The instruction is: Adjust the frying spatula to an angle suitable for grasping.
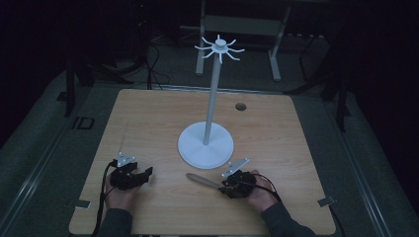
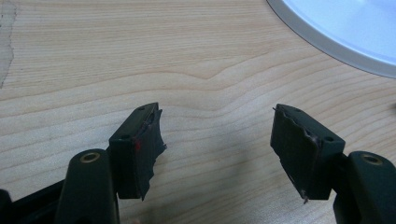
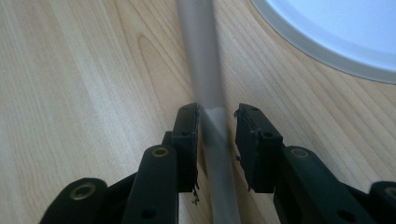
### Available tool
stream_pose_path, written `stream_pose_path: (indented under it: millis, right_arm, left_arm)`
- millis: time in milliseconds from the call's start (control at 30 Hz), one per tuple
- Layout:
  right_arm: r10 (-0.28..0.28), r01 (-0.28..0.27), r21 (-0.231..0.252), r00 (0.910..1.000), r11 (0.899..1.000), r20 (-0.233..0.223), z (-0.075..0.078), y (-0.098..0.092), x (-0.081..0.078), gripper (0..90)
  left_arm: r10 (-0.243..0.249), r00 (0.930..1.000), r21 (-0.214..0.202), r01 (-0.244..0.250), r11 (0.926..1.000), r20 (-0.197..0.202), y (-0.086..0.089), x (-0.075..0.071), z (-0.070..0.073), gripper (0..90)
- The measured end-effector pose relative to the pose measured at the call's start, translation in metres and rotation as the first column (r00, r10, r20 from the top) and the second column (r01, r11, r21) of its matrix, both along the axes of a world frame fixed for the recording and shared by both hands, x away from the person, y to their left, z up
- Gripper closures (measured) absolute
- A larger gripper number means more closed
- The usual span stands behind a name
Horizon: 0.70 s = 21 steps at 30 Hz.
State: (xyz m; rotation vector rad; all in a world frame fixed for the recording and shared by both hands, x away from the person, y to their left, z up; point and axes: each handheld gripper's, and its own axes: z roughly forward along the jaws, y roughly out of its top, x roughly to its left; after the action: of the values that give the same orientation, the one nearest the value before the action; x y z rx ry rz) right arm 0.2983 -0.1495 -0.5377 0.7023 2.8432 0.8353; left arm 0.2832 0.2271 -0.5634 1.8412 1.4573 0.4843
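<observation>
Left claw (image 2: 217, 144) idle, gaping wide over bare table (image 1: 148, 118). Right claw (image 3: 217, 140) narrowed around grey utensil handle (image 3: 205, 70), lying beside white stand base (image 1: 205, 144), not yet pinched. Next: close fully, then lift.

Grey utensil handle (image 1: 202, 180), lying flat on table (image 1: 148, 123), near stand base (image 1: 205, 145)

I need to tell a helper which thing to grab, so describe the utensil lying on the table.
On the wooden table stands a white stand with a round base. Just in front of that base lies a slim grey utensil, flat on the wood, its handle between the jaws of the right gripper. It is the one loose item there.
</observation>
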Motion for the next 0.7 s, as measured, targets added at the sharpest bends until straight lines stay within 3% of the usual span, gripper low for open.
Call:
stream_pose_path:
  millis: [233,467,667,700]
  right_arm:
    - [0.017,-0.017,-0.014,0.9997,1.000,-0.019,-0.004,0.007,0.002,72.6]
    - [0.040,-0.039,-0.036,0.9984,0.999,0.040,-0.004,0.008,-0.002,75.7]
    - [-0.030,0.031,-0.002,0.9969,1.000,0.073,0.000,-0.004,0.001,76.2]
    - [-0.074,0.075,-0.002,0.9937,0.997,0.084,0.002,-0.011,0.005,76.2]
  left_arm:
    - [0.000,1.0000,0.000,0.000,1.0000,0.000,0.000,0.000,0.000,33.7]
    - [0.000,1.0000,-0.001,0.000,1.0000,-0.002,0.000,0.000,0.000,33.8]
    - [0.000,1.0000,-0.002,0.000,1.0000,-0.001,0.000,0.000,0.000,33.8]
    - [0.000,1.0000,-0.001,0.000,1.0000,-0.002,0.000,0.000,0.000,33.8]
